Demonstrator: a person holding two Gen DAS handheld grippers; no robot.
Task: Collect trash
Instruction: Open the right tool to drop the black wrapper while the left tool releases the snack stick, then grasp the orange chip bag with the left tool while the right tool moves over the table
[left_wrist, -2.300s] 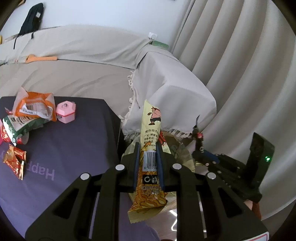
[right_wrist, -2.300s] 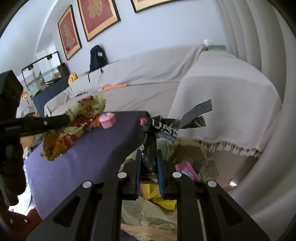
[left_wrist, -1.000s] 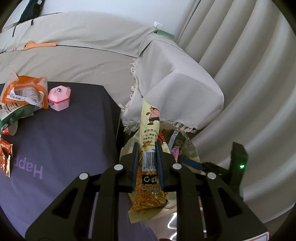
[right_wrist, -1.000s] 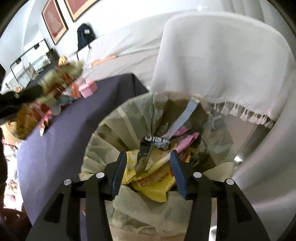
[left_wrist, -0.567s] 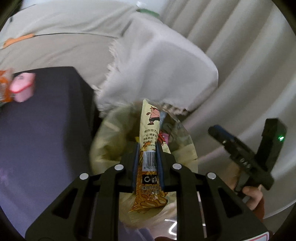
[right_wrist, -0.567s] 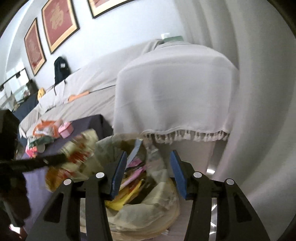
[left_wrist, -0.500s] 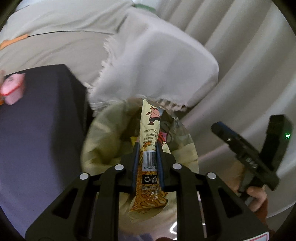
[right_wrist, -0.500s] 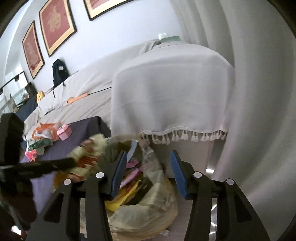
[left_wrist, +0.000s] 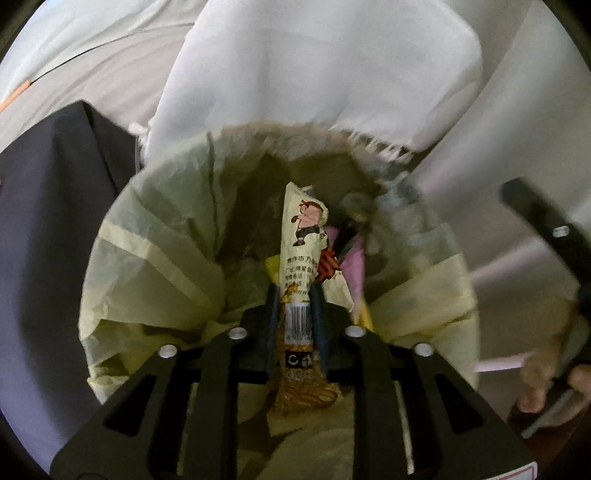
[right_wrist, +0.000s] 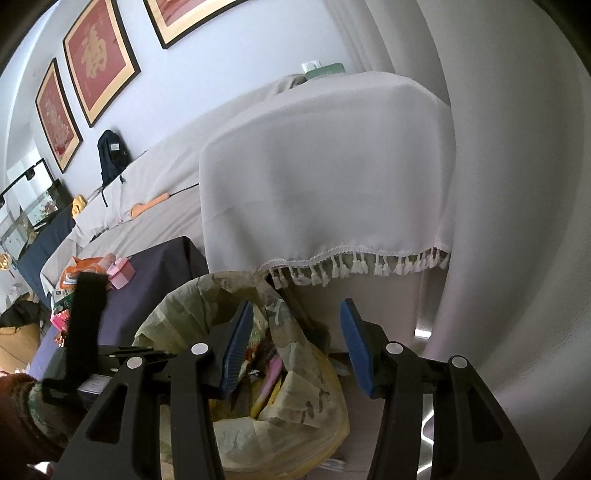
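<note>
- Your left claw (left_wrist: 294, 314) points down into the trash bag (left_wrist: 155, 258); its jaws have just been opening, the snack wrapper (left_wrist: 301, 258) between them over the bag's mouth.
- Your right claw (right_wrist: 295, 347), jaws apart and empty, hovers above the bag.
- Beside the bag, more wrappers (right_wrist: 79, 271) lie on the bench (right_wrist: 155, 266).

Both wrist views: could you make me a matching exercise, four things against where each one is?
Things:
1. cream snack wrapper with cartoon figure
2. small pink box
3. black backpack
4. red framed pictures

Places:
A. on the white wall
B. over the pale yellow-green trash bag
C. on the grey-covered sofa
D. on the dark purple table

Pairs: 1-B, 2-D, 3-C, 4-A
</note>
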